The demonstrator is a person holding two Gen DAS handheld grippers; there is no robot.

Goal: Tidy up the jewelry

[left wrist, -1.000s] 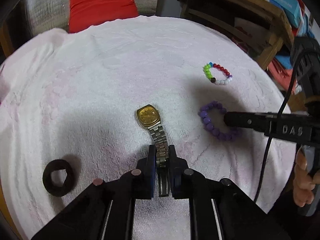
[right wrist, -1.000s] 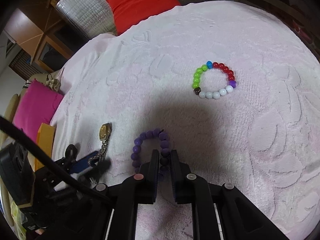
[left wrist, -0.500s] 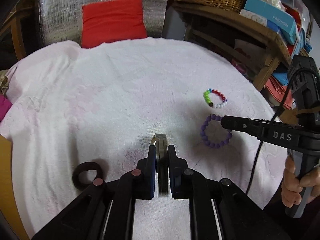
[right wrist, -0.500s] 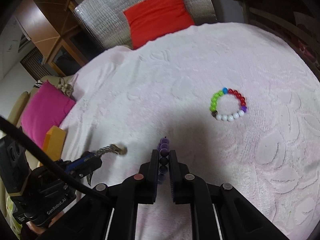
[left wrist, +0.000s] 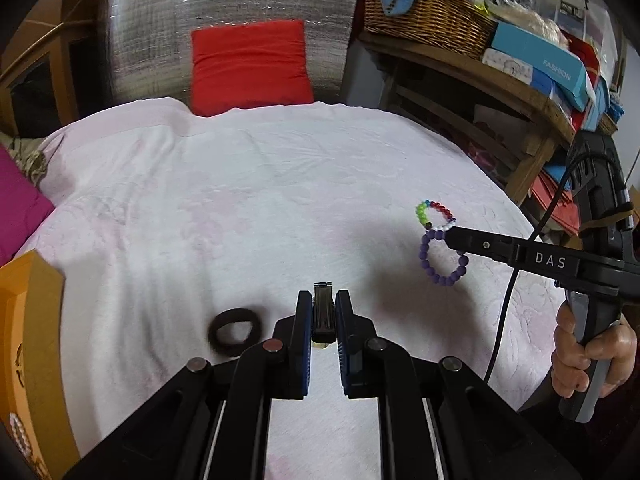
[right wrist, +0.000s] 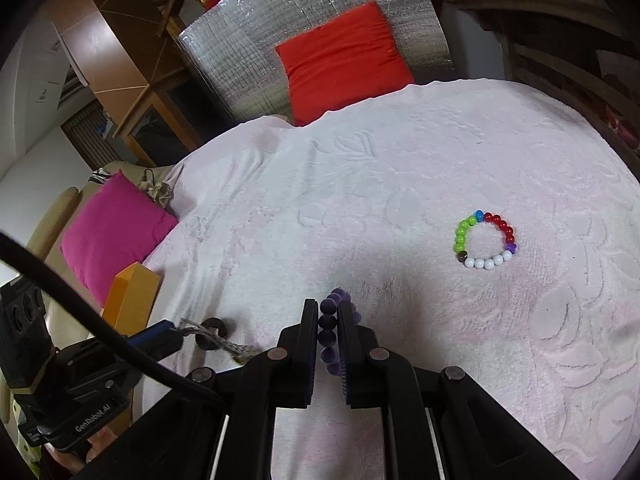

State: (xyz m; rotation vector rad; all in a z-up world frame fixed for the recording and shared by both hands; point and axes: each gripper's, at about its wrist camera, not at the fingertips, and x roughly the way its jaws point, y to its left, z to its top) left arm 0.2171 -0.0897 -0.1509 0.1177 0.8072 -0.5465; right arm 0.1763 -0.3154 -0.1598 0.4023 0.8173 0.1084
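- Both held pieces, flat on the pink cover point(left wrist: 224, 216) a second ago, now hang clear above it.
- Left gripper point(left wrist: 324, 312): jaws clenched on the metal watch point(left wrist: 323, 312), over the cover's near edge.
- Right gripper point(right wrist: 329, 326): jaws clamped on the purple bead bracelet point(right wrist: 329, 328), which dangles over the cover's right side.
- Multicoloured bead bracelet point(right wrist: 485, 239): flat, near the right edge.
- Black hair tie point(left wrist: 235, 332): flat, near edge, left of the watch.
- Orange box point(left wrist: 28, 344): beside the left edge.

We see a tabletop point(left wrist: 224, 208) draped in a pale pink textured cloth point(right wrist: 400, 168). On it lie a multicoloured bead bracelet point(right wrist: 485, 241) and, well apart, a black hair tie point(left wrist: 235, 332).
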